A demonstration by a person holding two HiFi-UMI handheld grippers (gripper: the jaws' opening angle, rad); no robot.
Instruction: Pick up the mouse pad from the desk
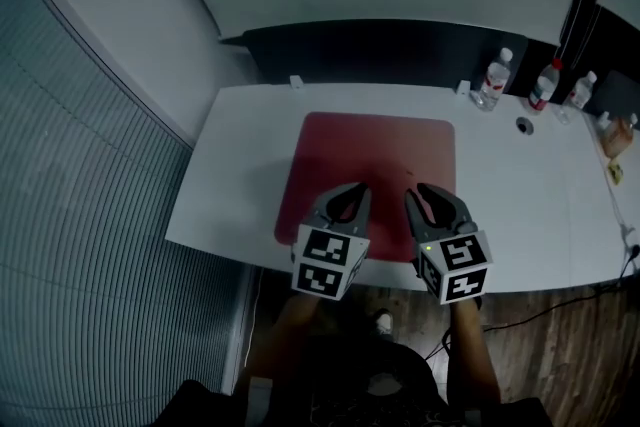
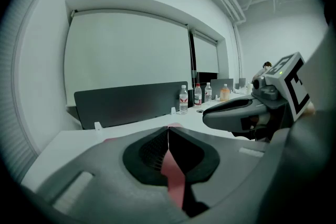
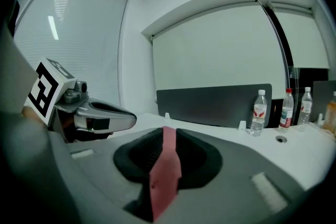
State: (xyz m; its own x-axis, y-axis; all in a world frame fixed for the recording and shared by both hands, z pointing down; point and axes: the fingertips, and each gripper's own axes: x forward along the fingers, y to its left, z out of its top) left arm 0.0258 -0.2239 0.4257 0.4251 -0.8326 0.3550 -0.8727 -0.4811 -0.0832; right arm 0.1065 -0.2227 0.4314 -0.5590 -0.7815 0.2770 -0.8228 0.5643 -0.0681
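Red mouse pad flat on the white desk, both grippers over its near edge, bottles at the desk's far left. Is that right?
Not quite: the bottles stand at the far right of the desk, as the head view shows. The red mouse pad does lie flat, with the left gripper and right gripper over its near edge.

The left forearm (image 1: 288,327) and right forearm (image 1: 466,347) reach forward side by side. The left hand-held gripper (image 1: 356,189) points ahead and slightly downward, its jaws pressed together at the tips. Just beside it, the right hand-held gripper (image 1: 421,192) is angled the same way, with a narrow gap between its jaws.
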